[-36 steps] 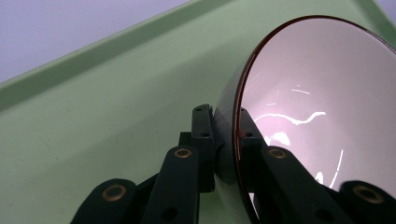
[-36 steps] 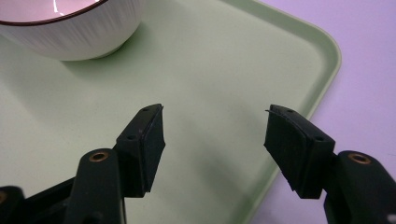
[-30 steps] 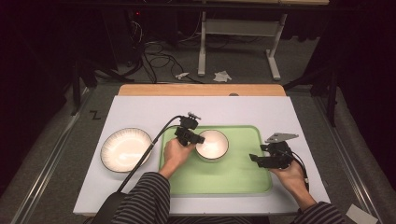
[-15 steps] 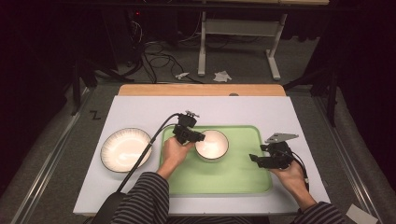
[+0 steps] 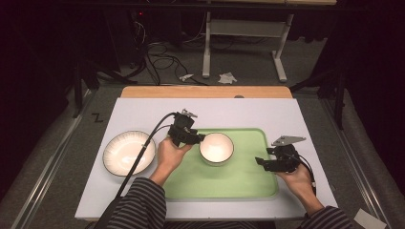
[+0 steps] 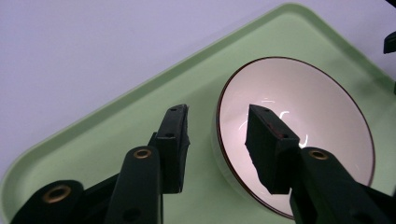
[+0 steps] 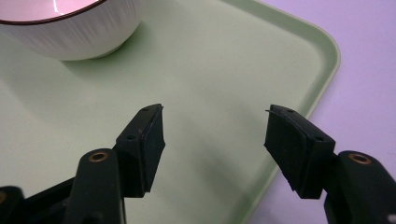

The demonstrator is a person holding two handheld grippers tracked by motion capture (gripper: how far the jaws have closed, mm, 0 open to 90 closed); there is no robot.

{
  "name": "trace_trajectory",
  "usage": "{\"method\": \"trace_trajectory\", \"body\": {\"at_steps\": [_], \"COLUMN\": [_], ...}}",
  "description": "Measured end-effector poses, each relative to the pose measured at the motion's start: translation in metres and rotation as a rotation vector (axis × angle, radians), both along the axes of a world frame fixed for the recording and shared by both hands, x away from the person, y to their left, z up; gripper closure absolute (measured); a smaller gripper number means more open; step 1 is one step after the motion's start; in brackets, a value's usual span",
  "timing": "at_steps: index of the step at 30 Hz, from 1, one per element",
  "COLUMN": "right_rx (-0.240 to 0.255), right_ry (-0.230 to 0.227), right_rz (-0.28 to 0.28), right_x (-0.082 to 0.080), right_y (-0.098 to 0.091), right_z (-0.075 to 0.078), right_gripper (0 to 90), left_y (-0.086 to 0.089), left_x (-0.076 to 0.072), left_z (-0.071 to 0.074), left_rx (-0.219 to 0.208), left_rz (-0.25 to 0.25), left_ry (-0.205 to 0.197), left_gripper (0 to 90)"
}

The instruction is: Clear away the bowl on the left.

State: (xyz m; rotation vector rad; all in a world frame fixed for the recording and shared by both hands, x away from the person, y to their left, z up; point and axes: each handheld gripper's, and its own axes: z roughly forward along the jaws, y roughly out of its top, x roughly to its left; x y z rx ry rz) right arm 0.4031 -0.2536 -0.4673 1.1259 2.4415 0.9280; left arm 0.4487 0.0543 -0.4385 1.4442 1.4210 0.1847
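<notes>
Small white round ceramic bowl (image 5: pixel 216 148) judged placed, resting left of centre on the pale green plastic tray (image 5: pixel 248 179); left gripper (image 6: pixel 217 135), jaws just opening, straddles its rim unclamped; right gripper (image 7: pixel 215 135) wide open, empty; white ribbed plate (image 5: pixel 129 152) remains left of tray on the worktop.

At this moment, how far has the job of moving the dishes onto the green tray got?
Done: the small white brown-rimmed bowl sits on the green plastic tray. In hand: the left gripper has just been opening, its jaws straddling the bowl's rim with gaps on both sides. Left: the white ribbed plate lies beside the tray; the right gripper hovers open.
</notes>
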Motion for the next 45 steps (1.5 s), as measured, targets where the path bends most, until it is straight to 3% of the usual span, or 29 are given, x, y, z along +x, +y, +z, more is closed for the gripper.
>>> {"method": "trace_trajectory", "body": {"at_steps": [12, 23, 28, 34, 45], "right_rx": [0.005, 0.003, 0.005, 0.006, 0.006], "right_ry": [-0.004, -0.002, 0.000, -0.003, -0.003], "right_rz": [0.000, 0.003, -0.001, -0.007, 0.001], "right_x": [0.000, 0.000, 0.000, 0.000, 0.000], "right_y": [0.000, 0.000, 0.000, -0.001, 0.000], "right_z": [0.000, 0.000, 0.000, 0.001, 0.001], "right_gripper": [38.9, 38.9, 38.9, 38.9, 38.8], "left_y": [0.027, 0.054, 0.060, 0.065, 0.068], "left_x": [-0.023, -0.040, -0.046, -0.052, -0.067], "left_z": [0.018, 0.022, 0.022, 0.024, 0.017], "left_rx": [-0.008, -0.052, -0.065, -0.050, -0.076], "left_rz": [0.024, 0.079, 0.099, 0.093, 0.094], "left_ry": [-0.037, -0.042, -0.046, -0.049, -0.039], "left_gripper": [56.8, 56.2, 55.4, 54.8, 53.9]}}
